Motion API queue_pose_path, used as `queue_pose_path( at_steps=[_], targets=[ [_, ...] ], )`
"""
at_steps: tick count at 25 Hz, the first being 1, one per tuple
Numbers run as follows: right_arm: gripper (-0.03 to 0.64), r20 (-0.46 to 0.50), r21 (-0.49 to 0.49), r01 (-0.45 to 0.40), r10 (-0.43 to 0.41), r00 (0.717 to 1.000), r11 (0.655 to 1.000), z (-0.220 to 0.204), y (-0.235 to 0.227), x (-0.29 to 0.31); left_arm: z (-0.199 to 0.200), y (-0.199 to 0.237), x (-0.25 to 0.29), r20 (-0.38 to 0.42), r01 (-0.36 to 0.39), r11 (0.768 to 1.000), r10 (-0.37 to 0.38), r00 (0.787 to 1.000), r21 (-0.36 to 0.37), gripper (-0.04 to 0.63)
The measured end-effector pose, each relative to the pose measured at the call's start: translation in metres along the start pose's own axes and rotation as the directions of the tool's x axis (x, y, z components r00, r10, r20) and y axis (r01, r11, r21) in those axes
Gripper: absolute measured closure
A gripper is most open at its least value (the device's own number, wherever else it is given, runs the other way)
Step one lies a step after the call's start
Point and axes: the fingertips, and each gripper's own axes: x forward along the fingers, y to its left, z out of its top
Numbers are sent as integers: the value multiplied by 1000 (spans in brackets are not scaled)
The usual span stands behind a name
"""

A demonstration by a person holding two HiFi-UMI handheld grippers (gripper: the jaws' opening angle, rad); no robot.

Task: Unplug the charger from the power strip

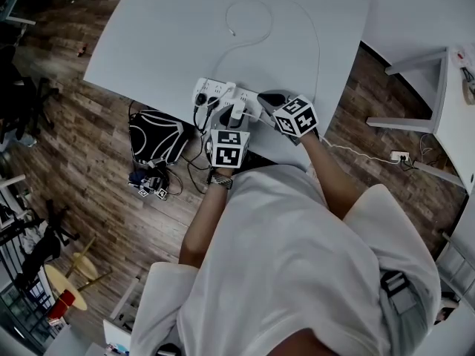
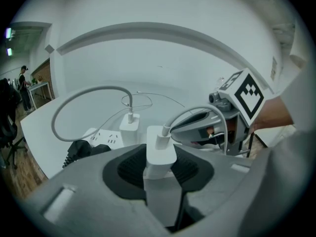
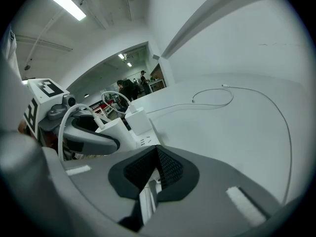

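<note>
Charger (image 2: pixel 160 152), white, cable attached, stood upright on power strip (image 2: pixel 106 138) at near edge of white table (image 1: pixel 297 21); left gripper (image 2: pixel 162 168) jaws clamped on its sides; second charger (image 2: pixel 129 122) plugged just beyond; right gripper (image 3: pixel 157 169) jaws nearly together, pinching the strip's end.

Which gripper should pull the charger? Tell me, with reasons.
Left. The left gripper has its jaws clamped on the charger, which stands in the strip. The right gripper appears shut on the strip's end, so it can probably hold that down while the left pulls.
</note>
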Motion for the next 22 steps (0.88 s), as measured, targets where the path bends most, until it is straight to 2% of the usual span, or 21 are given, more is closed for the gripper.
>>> queue_pose_path(
  at_steps=[5, 7, 12, 15, 19, 22],
  targets=[
    [615, 3, 5, 0, 0, 1000, 1000, -2, 1, 0, -1, 1, -2, 21, 49, 994, -47, 999, -97, 448],
    [615, 3, 3, 0, 0, 1000, 1000, -2, 0, 0, -1, 1, -2, 23, 44, 995, -42, 999, -85, 448],
    [615, 7, 4, 3, -3, 1000, 1000, -2, 0, -2, 0, -2, -2, -4, -2, 1000, 2, 1000, 18, 449],
    [615, 4, 3, 5, -5, 1000, 1000, -2, 1, -1, 0, -2, -1, -11, -11, 999, 11, 1000, 50, 449],
    [615, 4, -1, 8, -8, 1000, 1000, -1, 1, -2, 1, -3, -2, -9, -5, 999, 5, 1000, 45, 449],
    [615, 5, -1, 9, -9, 1000, 1000, 0, 2, -1, 0, 0, -3, -4, 7, 1000, -7, 1000, -2, 449]
  ],
)
